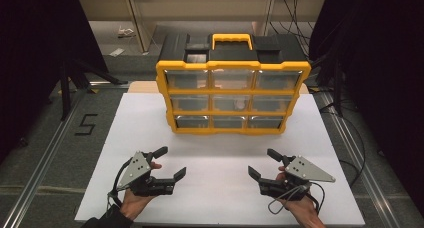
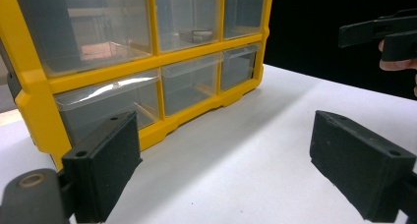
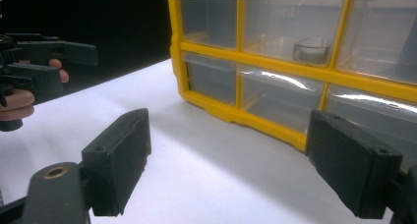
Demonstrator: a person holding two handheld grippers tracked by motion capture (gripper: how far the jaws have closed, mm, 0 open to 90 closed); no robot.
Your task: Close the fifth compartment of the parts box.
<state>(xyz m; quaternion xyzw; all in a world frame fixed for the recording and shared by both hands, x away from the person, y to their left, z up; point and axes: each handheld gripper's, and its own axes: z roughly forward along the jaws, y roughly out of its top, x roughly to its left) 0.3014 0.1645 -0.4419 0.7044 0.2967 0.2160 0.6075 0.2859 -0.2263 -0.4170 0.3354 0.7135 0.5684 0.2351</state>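
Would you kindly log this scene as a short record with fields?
Surface: white table
Main object: yellow drawer organizer, nine clear drawers, all shut, upright at the far side
Contents: a small round item in the middle drawer
Left tongs: open, empty, over the near table
Right tongs: open, empty, over the near table

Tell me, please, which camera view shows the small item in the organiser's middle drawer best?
The right gripper view: the small item reads as a shallow round shape through the clear drawer front. The left gripper view shows it smaller; the high view gives a faint blur.
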